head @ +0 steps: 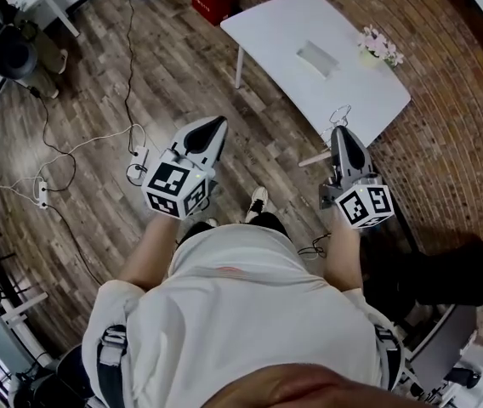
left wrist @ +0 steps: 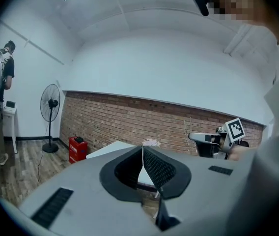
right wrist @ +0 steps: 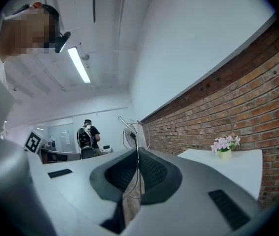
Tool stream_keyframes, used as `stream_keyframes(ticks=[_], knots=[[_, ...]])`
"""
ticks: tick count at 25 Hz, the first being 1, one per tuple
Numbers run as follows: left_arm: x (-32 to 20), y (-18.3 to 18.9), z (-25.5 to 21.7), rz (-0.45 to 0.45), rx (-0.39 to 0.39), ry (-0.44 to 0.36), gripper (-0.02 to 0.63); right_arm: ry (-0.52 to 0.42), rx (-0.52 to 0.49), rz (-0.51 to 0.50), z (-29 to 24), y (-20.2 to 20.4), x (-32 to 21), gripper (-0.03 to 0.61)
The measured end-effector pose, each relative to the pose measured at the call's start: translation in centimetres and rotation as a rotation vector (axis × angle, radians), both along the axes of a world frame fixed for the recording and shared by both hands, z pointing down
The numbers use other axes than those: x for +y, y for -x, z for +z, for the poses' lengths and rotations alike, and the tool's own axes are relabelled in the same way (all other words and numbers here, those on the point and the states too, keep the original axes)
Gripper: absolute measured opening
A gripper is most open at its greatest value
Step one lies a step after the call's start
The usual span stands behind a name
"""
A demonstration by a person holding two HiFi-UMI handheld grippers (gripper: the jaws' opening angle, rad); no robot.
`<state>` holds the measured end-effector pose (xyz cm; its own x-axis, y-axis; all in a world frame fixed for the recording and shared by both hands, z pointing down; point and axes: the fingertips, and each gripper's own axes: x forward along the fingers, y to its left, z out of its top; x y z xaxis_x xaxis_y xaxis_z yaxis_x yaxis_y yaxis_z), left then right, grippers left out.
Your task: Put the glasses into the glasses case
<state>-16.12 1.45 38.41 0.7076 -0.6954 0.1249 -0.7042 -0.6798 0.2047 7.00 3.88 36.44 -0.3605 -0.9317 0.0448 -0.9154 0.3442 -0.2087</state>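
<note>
So, the glasses case (head: pixel 316 58) lies flat near the middle of the white table (head: pixel 267 24), and whether it is open can't be made out from here. The glasses aren't in it. Beside it, towards the table's far right edge, stands a little pot of pink flowers (head: pixel 379 48).

And the glasses (head: pixel 339 113) are up in the air, pinched in the right gripper (head: pixel 341 133). That gripper's view shows its jaws pressed onto the thin wire frame (right wrist: pixel 137 132). The frame stands on edge in the seam, its long axis running up and down between the pads, with one rim looping above the tips. From overhead the frame juts forward past the tips, just at the table's near edge.

The person stands back from the table, both forearms out at waist height with elbows bent. The left gripper (head: pixel 212 130) hangs over the wooden floor, nose aimed ahead. Its jaws are pressed together on nothing (left wrist: pixel 143 149). The right one points at the table's near edge, well apart from the left.
</note>
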Motion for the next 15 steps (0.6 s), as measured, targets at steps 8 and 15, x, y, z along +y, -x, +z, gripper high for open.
stream_keyframes(ticks=[8, 15], knots=[[-6.2, -7.2, -2.3, 0.012, -0.021, -0.042, 0.018, -0.030, -0.009, -0.013, -1.4, -7.0, -6.8, 0.063], [-11.5, -12.8, -2.8, 0.007, -0.029, -0.040, 0.018, -0.005, -0.001, -0.046, -0.7, -12.1, -11.7, 0.063]])
